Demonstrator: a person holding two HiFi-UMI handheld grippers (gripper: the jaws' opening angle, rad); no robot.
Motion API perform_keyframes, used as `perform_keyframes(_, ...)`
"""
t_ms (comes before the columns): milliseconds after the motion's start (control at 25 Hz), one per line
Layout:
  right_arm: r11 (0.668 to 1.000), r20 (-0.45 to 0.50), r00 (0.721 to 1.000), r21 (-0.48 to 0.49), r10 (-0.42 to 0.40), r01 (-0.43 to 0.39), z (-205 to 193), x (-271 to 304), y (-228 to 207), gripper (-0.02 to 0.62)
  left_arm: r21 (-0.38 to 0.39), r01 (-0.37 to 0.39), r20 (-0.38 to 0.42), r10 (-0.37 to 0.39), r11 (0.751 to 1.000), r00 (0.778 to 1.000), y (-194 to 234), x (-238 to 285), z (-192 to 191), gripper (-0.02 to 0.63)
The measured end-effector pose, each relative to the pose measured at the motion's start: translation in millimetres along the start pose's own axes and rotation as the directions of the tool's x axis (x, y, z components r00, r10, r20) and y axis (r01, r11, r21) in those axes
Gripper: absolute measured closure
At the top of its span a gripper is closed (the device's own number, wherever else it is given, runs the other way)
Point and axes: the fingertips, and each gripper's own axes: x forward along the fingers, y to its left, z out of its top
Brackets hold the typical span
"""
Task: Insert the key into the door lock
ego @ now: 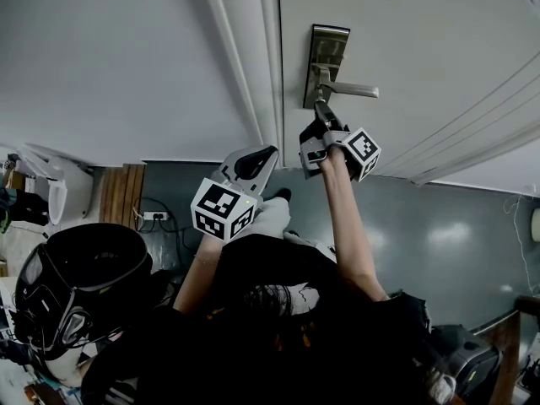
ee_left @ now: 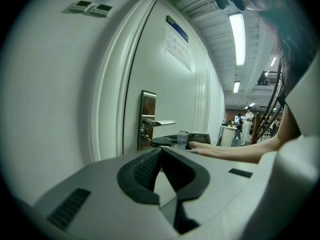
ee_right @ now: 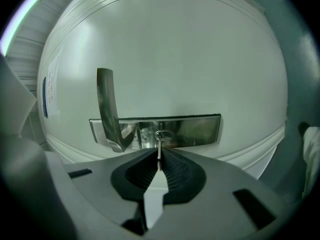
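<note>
Left gripper (ego: 256, 160): pale grey shell, black ribbed pads (ee_left: 145, 171) | right gripper (ego: 321, 115): matching grey shell, dark grooved pads (ee_right: 176, 176) | behind each claw: black-and-white marker cube (ego: 223, 209) | person: black top (ego: 354, 344), dark hair (ego: 266, 298).

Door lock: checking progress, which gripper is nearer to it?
Right. The right gripper holds the key at the door lock; the left gripper hangs back near the door frame, empty.

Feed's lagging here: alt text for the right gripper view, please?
The right claw is shut on a key, its tip at the keyhole in a steel lock plate on a white door. The lever handle sits left of the keyhole, pointing up in this view.
</note>
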Motion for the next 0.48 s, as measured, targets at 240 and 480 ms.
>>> perform_keyframes(240,1.000,0.014,1.000,0.007,-0.002,0.002,1.3,10.0,-4.6,0.575,-0.006,-0.002,-0.002,0.002,1.000,1.000,13.9,5.4,-0.8,0.594)
perform_keyframes(480,1.000,0.022,1.000,0.023,-0.004,0.003,4.8,16.1,-8.6,0.575,-0.007,0.007,0.001,-0.007,1.000,1.000,22.1,12.1,1.8,0.594)
